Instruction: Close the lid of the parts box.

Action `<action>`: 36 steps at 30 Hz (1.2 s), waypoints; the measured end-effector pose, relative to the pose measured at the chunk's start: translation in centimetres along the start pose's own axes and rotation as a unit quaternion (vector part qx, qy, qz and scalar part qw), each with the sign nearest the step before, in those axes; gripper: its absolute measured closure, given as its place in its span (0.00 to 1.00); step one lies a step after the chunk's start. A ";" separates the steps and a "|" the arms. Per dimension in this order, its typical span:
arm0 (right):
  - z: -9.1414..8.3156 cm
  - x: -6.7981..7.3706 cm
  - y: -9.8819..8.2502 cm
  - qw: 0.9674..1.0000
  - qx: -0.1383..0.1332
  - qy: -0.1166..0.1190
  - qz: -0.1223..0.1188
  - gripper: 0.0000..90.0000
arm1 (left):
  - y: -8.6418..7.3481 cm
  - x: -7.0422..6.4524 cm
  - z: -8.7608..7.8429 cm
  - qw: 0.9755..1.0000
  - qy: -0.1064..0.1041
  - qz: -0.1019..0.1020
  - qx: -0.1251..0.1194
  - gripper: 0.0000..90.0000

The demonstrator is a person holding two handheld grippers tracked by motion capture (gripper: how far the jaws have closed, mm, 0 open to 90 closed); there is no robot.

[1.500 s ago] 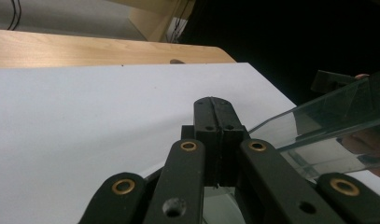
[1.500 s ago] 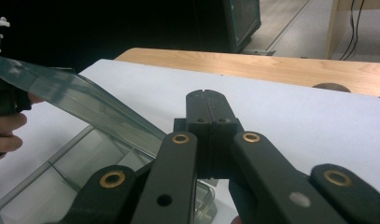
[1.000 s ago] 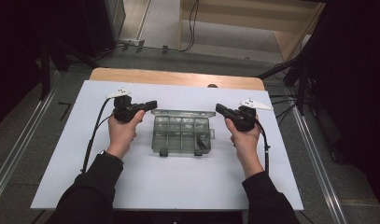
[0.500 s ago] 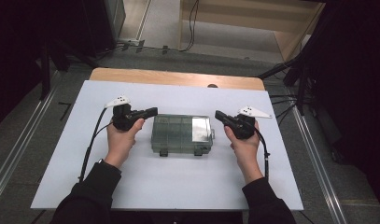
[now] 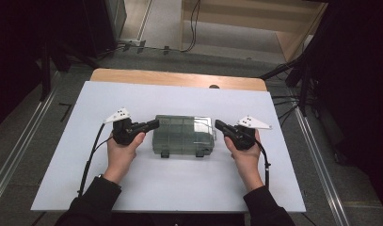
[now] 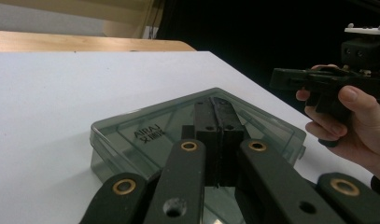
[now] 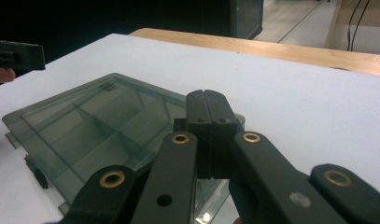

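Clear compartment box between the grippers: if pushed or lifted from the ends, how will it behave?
The compartment box looks like thin rigid plastic with inner dividers, so probably stiff and light. It lies flat and low on the smooth white table, so it would likely slide rather than tip. Its glossy lid may be slippery for the shut left gripper and right gripper.

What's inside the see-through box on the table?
The clear box shows only its own dividers, splitting it into compartments that look empty through the closed lid. The left gripper and right gripper, both shut, cover part of it.
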State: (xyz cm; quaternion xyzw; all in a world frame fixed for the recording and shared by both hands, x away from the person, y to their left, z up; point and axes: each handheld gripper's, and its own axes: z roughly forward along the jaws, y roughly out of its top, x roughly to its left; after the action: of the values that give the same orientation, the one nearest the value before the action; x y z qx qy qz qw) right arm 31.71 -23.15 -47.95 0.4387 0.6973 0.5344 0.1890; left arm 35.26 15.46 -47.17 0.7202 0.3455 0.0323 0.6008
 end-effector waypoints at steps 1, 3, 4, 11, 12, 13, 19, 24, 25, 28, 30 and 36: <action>0.0 0.1 -0.1 1.000 -0.001 0.000 -0.004 0.97 | -0.1 -0.2 -0.1 1.000 0.002 0.004 0.001 0.99; -0.2 0.2 -0.3 1.000 -0.001 0.000 -0.004 0.97 | -0.4 -0.5 -0.3 1.000 0.001 0.006 0.003 0.99; -0.3 0.3 -0.5 1.000 -0.002 0.001 -0.005 0.97 | -0.5 -0.6 -0.4 1.000 0.002 0.008 0.004 0.99; -0.8 0.9 -1.1 1.000 -0.004 0.003 -0.009 0.97 | -1.5 -1.3 -0.9 1.000 0.015 0.017 0.007 0.99; -0.9 1.0 -1.2 1.000 -0.003 0.003 -0.011 0.97 | -1.7 -1.2 -1.0 1.000 0.016 0.018 0.011 0.99; -0.9 1.1 -1.3 1.000 -0.002 0.003 -0.012 0.97 | -1.8 -1.2 -1.0 1.000 0.016 0.014 0.011 0.99; -1.3 1.8 -2.2 1.000 -0.002 0.004 -0.002 0.97 | -2.6 -1.9 -1.5 1.000 0.014 0.017 0.015 0.99; -1.8 2.8 -2.8 1.000 -0.002 -0.003 -0.013 0.97 | -3.0 -2.3 -1.9 0.999 0.018 0.027 0.019 0.99; -1.8 2.9 -2.9 1.000 -0.001 -0.003 -0.016 0.97 | -3.0 -2.3 -1.9 0.999 0.019 0.028 0.020 0.99; -1.9 3.0 -3.2 1.000 0.001 -0.003 -0.018 0.97 | -3.3 -2.4 -2.0 0.999 0.021 0.030 0.022 0.99; -2.0 3.0 -3.4 1.000 0.003 -0.005 -0.013 0.97 | -3.5 -2.5 -1.9 0.999 0.021 0.031 0.026 0.99; -2.2 3.1 -3.8 1.000 0.007 -0.005 -0.015 0.97 | -3.9 -2.5 -1.9 0.999 0.023 0.033 0.033 0.99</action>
State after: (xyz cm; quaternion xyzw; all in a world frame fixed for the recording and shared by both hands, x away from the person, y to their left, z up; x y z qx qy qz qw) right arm 26.86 -22.05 -49.98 0.4320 0.7066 0.5245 0.1974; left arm 30.68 15.82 -49.18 0.7495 0.3365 0.0574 0.5672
